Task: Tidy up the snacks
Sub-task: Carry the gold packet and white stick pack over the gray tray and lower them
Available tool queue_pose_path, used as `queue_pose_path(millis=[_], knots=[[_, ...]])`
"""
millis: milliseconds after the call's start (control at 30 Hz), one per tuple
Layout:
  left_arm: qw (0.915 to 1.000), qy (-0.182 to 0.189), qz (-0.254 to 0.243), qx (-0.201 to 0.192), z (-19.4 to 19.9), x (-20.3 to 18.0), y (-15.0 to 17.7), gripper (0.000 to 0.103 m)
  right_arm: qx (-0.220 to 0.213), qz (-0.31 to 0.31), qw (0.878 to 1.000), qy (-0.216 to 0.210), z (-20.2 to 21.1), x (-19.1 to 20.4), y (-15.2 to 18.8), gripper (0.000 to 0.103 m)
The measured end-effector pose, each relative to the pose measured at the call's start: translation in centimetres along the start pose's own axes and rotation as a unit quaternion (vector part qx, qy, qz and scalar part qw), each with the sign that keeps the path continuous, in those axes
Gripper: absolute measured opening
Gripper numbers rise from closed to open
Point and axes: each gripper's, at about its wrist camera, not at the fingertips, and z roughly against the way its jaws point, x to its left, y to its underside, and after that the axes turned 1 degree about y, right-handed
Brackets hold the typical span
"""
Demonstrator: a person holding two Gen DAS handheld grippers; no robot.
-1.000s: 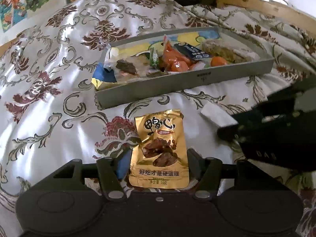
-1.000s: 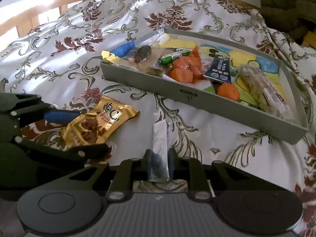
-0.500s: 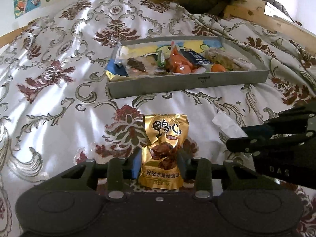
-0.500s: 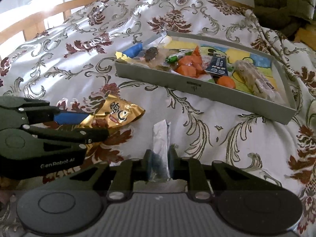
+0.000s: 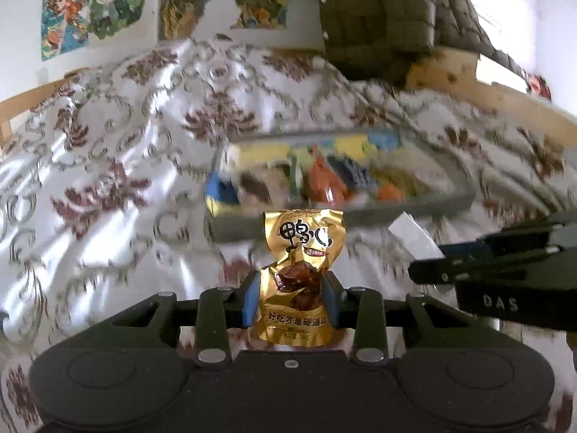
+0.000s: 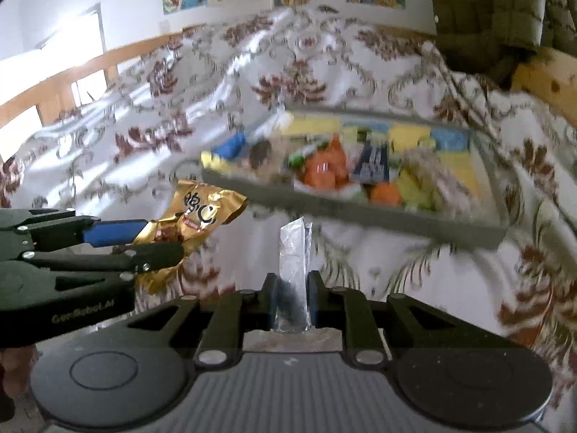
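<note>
A: Surface and container?
B: Floral bedspread (image 5: 108,166); grey tray (image 6: 360,213) of mixed snacks lies ahead of both grippers, blurred.

A: Left gripper (image 5: 291,297)?
B: Clamped on the gold snack packet (image 5: 301,270), held upright above the bedspread.

A: Right gripper (image 6: 293,301)?
B: Narrowly closed on the silver sachet (image 6: 294,259), upright, right of the left gripper.

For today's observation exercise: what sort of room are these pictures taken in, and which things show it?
Most likely a bedroom. A white bedspread with maroon floral scrolls covers a soft, rumpled surface, a light wooden bed frame edges it, and colourful cartoon posters hang on the white wall behind.
</note>
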Motion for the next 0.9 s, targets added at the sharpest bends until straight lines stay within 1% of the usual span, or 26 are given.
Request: queue_pose_path(millis=[133, 300, 467, 567, 700, 833, 900], knots=[[0.9989, -0.001, 0.041, -0.021, -1.3, 1.2, -2.8, 0.039, -0.017, -0.009, 1.000, -0.002, 0.0, -0.7, -2.7, 0.019], [0.9984, -0.014, 0.042, -0.036, -4.7, 2.6, -6.2, 0.039, -0.031, 0.001, 0.999, -0.003, -2.2, -1.7, -6.2, 0.019], [0.9986, -0.027, 0.038, -0.026, -8.8, 3.9, -8.7, 0.039, -0.047, -0.014, 0.999, -0.009, -6.2, -2.9, -9.1, 0.019], [0.9987, -0.024, 0.042, -0.013, -11.0, 4.6, -9.4, 0.039, -0.048, -0.034, 0.998, -0.009, -8.5, -3.7, -10.0, 0.019], [0.9985, -0.022, 0.049, -0.001, -13.7, 5.1, -9.7, 0.039, -0.040, -0.043, 0.998, 0.000, -10.9, -4.4, -10.4, 0.019], [0.9988, -0.015, 0.047, 0.004, -15.3, 5.0, -9.3, 0.039, -0.025, -0.044, 0.999, 0.010, -12.6, -4.9, -10.0, 0.019], [0.9991, -0.015, 0.040, 0.000, -15.8, 4.6, -9.2, 0.039, -0.020, -0.045, 0.999, 0.013, -13.1, -5.0, -9.8, 0.019]])
